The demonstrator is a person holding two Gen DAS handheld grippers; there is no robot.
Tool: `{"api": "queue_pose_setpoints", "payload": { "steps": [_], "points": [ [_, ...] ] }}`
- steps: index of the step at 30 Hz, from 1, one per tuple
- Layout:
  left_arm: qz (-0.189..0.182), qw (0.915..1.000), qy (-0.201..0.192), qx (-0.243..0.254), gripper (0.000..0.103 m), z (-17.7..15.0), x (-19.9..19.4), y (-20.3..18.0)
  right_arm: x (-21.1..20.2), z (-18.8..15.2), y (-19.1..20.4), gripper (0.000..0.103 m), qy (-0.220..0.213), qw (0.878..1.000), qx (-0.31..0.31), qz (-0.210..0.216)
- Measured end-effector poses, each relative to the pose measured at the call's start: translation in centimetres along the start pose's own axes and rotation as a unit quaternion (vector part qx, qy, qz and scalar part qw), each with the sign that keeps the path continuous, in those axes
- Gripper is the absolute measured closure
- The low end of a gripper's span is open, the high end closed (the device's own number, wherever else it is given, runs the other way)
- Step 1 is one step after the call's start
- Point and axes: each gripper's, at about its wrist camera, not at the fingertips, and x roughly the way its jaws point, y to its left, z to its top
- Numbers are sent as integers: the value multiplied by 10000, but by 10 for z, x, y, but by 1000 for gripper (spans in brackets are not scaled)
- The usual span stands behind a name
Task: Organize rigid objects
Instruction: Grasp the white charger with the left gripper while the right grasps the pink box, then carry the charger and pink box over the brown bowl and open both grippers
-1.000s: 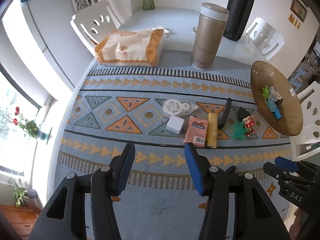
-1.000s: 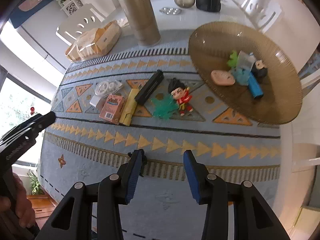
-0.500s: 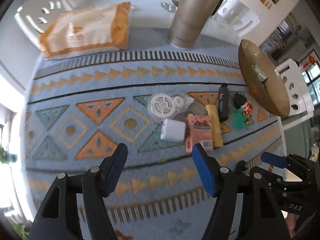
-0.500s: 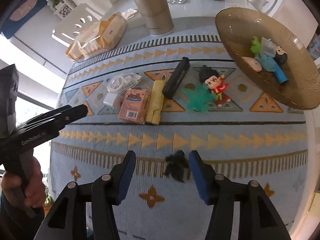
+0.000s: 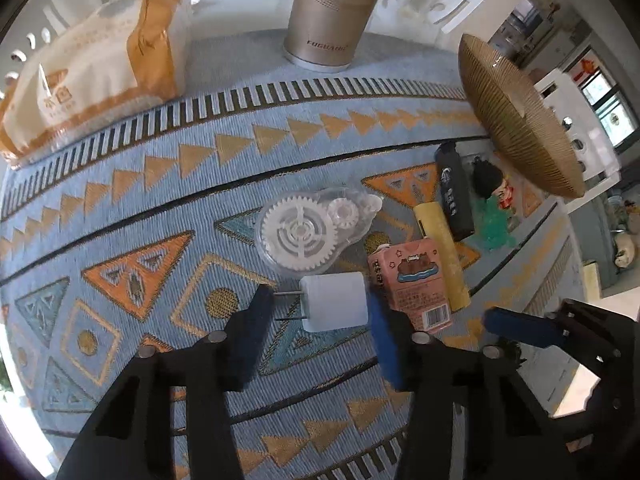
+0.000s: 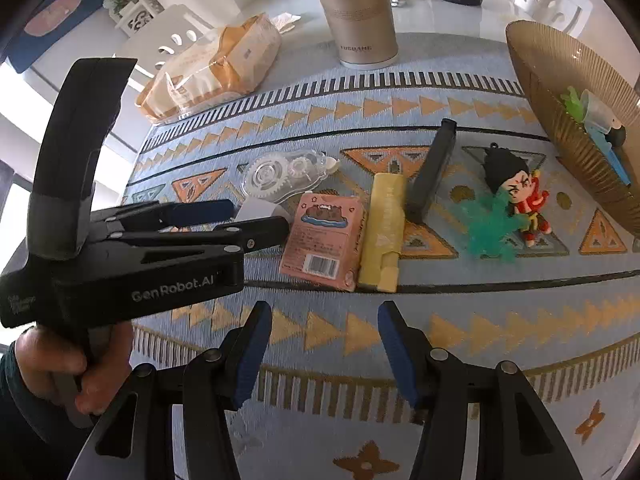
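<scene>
Left wrist view centres on a small white plug-in charger cube (image 5: 335, 302) lying on the blue woven tablecloth with orange triangles (image 5: 160, 200), its two metal prongs pointing left. The left gripper (image 5: 320, 330) is spread wide around it, one blue pad (image 5: 256, 320) beyond the prong tips and the other at the cube's right side; whether that pad touches the cube I cannot tell. Just beyond the cube lies a clear correction-tape dispenser with white gears (image 5: 308, 232). To the cube's right sit a pink printed carton with a barcode (image 5: 416, 284), then a pale yellow bar (image 5: 440, 252), then a black rectangular stick (image 5: 454, 192), side by side. Further right lie a green spiky toy (image 6: 490, 228) and a black-haired figurine in red (image 6: 520, 188). At the right edge a ribbed amber glass bowl (image 6: 560, 92) holds small toys. At the far side stand a gold cylindrical flask (image 5: 332, 12) and an orange-and-white tissue pack (image 5: 92, 68). In the right wrist view the right gripper (image 6: 324, 354) hovers released and empty over the near border of the cloth.
</scene>
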Motion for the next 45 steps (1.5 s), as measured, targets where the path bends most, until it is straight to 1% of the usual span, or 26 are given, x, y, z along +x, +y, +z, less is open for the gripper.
{"api": "queue_pose_setpoints", "payload": {
  "steps": [3,8,10,13,14,16,17,21,23,24,25,29,31,34,36,38,40,42,43,45],
  "points": [
    [-88,9999,-36,-64,59,-1,-5,10,6,7,4,49,12,10000,42,24],
    [43,9997,-69,-228,59,-11,-15,29,20,20,8,49,136,9994,249,178],
    [29,9994,-72,-331,59,-16,-19,37,26,24,11,49,189,9994,284,-6],
    [20,9988,-101,-486,59,-25,-25,50,35,30,13,49,248,9988,416,-45],
    [15,9985,-119,-534,59,-27,-27,54,40,33,12,49,293,9982,510,-152],
    [-11,9982,-140,-581,59,-29,-29,57,40,38,14,48,195,9975,658,-154],
    [-1,9981,-148,-595,59,-29,-28,58,42,40,16,48,226,9974,672,-160],
    [8,9980,-148,-610,59,-31,-28,60,45,47,23,48,176,9968,630,-458],
    [20,9981,-164,-597,59,-32,-28,59,46,46,30,56,130,9962,423,-752],
    [21,9981,-173,-586,59,-32,-28,59,46,44,32,62,100,9956,286,-890],
    [20,9982,-175,-579,59,-32,-28,58,46,42,34,63,77,9959,201,-874],
    [46,9985,-175,-507,59,-34,-29,53,38,25,34,63,84,9985,75,-541],
    [55,9987,-174,-477,59,-35,-30,50,33,11,36,63,134,9986,-54,-501],
    [31,9988,-173,-450,59,-39,-31,42,24,-9,37,63,220,9990,-111,-383],
    [48,9991,-165,-396,59,-42,-34,34,17,-21,37,63,262,9988,-140,-383],
    [23,9990,-236,-368,59,-46,-40,24,7,-35,31,63,290,9987,-45,-408],
    [1,9988,-310,-389,59,-48,-47,17,-4,-45,27,63,317,9989,43,-329],
    [15,9984,-411,-387,59,-50,-56,8,-16,-45,24,63,178,9988,-88,-438],
    [29,9982,-473,-369,59,-50,-61,2,-27,-42,23,63,27,9985,-196,-508],
    [90,9975,-630,-312,59,-47,-75,-11,-41,-35,21,63,-183,9982,-283,-492]
  ]
}}
